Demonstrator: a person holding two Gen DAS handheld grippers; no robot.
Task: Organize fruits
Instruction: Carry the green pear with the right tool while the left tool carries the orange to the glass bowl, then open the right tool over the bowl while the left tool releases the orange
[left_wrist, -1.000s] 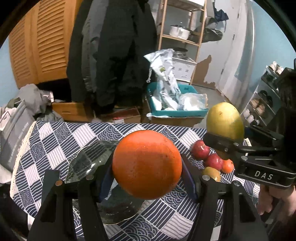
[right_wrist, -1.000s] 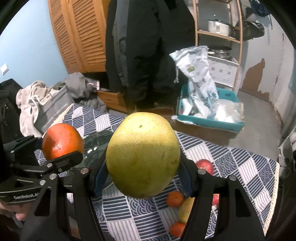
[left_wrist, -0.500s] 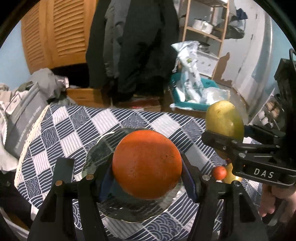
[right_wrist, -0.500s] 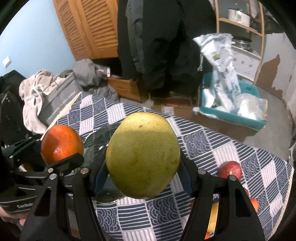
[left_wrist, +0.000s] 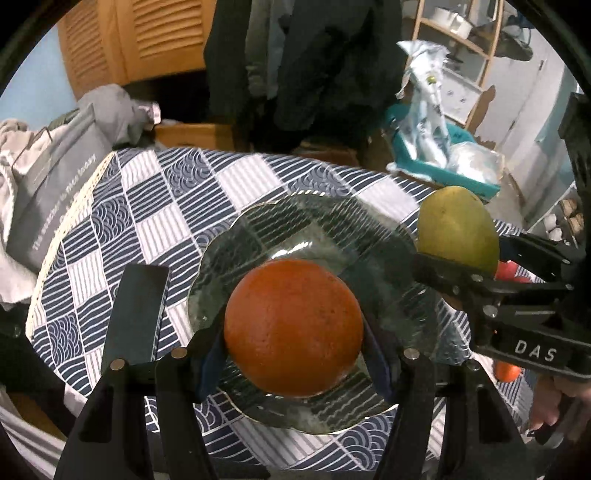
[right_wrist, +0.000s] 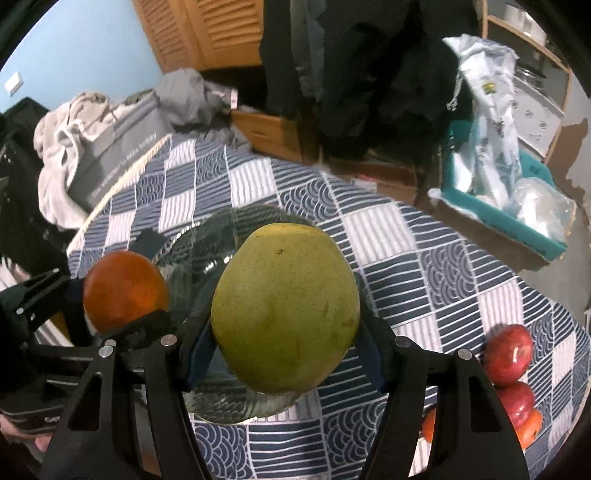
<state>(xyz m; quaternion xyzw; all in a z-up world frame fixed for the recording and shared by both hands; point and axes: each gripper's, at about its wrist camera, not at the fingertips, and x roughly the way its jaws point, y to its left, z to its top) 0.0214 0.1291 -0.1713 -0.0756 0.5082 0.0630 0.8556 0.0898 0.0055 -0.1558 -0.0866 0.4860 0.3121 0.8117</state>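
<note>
**Both grippers carrying fruit over glass plate**

Both grippers are now hanging above the glass plate (left_wrist: 295, 221), having come in from the fruit side of the table over the last second; earlier the plate was mostly below and behind the orange, now it is filling the middle of the left wrist view.

Left gripper (left_wrist: 293, 334) is clamping the orange (left_wrist: 293, 326) between its fingers, sitting over the near part of the plate. Whether the orange is touching the glass cannot be told.

Right gripper (right_wrist: 284, 321) is clamping the yellow-green mango (right_wrist: 284, 310) the same way, hanging over the plate's right edge, just beside the orange (right_wrist: 123, 290); the two fruits are apart, not touching.

Plate is lying on the blue-and-white checked tablecloth (left_wrist: 155, 206), nothing resting in it as far as shows.

Off to the right of the plate, well apart, two red apples (right_wrist: 508, 354) are lying together on the cloth, with small orange fruits (right_wrist: 528, 428) just beside them toward the near edge.

Beyond the plate, past the table edge, a teal bin (right_wrist: 498, 218) with plastic bags is sitting on the floor.
</note>
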